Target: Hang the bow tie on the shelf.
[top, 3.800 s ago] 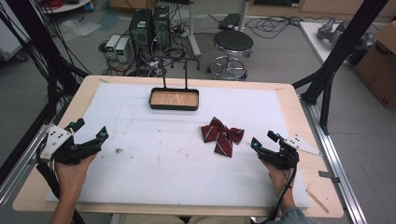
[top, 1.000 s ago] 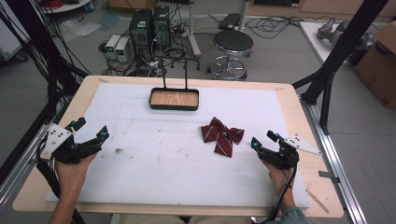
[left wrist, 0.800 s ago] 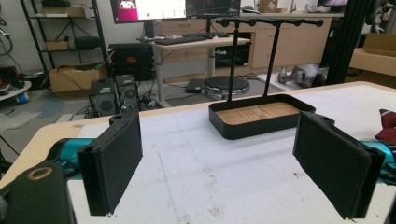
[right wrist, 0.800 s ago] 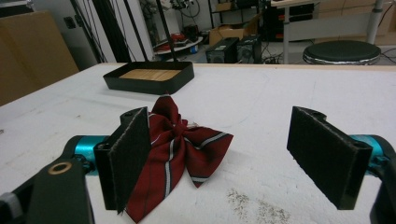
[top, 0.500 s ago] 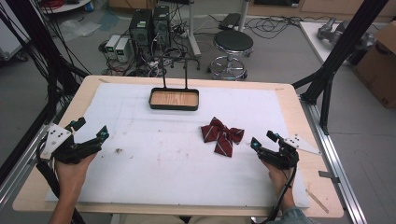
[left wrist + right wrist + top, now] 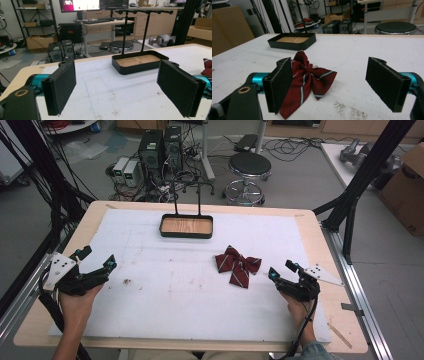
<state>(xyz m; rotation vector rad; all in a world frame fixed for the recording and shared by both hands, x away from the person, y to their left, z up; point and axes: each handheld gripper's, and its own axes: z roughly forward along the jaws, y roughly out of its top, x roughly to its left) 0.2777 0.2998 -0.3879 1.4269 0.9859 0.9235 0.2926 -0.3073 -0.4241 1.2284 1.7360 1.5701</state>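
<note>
Bow tie (image 6: 238,265): dark red, pale diagonal stripes, flat on white mat (image 6: 175,300), just ahead of your right gripper (image 6: 283,270). Both grippers gape wide, empty; left gripper (image 6: 96,258) well apart.

We see tray (image 6: 186,226) at table (image 6: 310,227) far edge; bow tie (image 6: 238,265) nearer than tray, to its right; right claw (image 6: 283,270) just right of bow tie; left claw (image 6: 96,259) well left of tray.

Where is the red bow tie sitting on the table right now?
In the high view the red bow tie lies flat on the white mat, right of centre, between the black tray behind it and the open right gripper, untouched.
</note>
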